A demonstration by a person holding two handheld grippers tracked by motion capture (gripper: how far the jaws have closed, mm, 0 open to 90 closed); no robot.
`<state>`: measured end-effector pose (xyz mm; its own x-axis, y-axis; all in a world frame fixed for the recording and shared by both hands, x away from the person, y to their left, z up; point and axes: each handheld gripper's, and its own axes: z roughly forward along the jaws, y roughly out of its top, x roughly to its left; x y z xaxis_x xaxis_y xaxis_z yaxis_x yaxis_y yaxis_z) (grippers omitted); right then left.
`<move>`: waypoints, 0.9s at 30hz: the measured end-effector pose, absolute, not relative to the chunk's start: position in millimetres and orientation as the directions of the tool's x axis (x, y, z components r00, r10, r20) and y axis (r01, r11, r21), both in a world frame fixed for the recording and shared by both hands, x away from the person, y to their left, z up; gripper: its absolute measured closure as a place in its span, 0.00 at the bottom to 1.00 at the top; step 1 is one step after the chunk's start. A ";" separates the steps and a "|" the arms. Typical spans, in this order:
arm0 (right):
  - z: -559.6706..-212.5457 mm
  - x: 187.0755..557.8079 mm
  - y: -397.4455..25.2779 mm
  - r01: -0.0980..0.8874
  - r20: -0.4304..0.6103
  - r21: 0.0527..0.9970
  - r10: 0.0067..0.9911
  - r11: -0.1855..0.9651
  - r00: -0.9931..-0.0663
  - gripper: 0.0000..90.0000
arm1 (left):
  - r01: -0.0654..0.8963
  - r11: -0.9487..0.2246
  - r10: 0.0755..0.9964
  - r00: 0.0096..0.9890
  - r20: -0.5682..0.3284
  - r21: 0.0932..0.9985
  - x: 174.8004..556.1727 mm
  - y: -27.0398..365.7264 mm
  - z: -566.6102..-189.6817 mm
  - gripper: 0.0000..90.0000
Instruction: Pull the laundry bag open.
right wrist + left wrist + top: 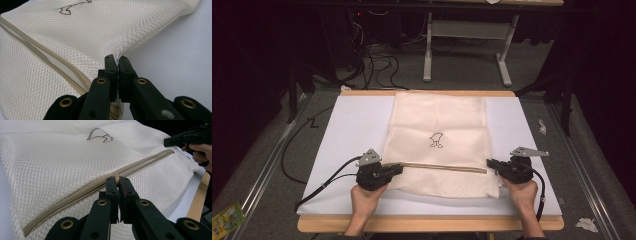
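A cream mesh bag (437,125) with a small bird drawing (436,140) lies flat on the white table (352,120). A tan zipper (442,167) runs across its near part. My left gripper (401,168) is at the zipper's left end. In the left gripper view, the left gripper (117,180) is shut on the zipper pull (116,176), with the zipper (75,196) closed behind it and parted ahead. My right gripper (489,162) is shut on the bag's right edge near the zipper's end. The right gripper view shows the right gripper (116,60) pinching a fold of mesh (100,30).
The table has a wooden front edge (427,223). Black cables (377,62) and a grey metal stand (464,30) are on the floor behind it. A green packet (224,220) lies at bottom left, and crumpled paper (586,224) at bottom right.
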<state>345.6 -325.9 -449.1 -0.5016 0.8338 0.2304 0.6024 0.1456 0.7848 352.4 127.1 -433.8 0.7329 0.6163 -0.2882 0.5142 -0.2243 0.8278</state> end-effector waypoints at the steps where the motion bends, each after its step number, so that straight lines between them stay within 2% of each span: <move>1: -449.3 345.8 -325.8 0.601 0.228 0.785 0.833 0.149 -0.504 0.98 | 0.513 -0.224 0.616 0.733 -0.288 0.828 352.4 127.2 -433.7 0.97; 27: -448.7 346.3 -326.8 0.604 0.230 0.784 0.837 0.144 -0.497 0.98 | 0.530 -0.212 0.651 0.703 -0.286 0.821 351.1 144.8 -437.6 0.97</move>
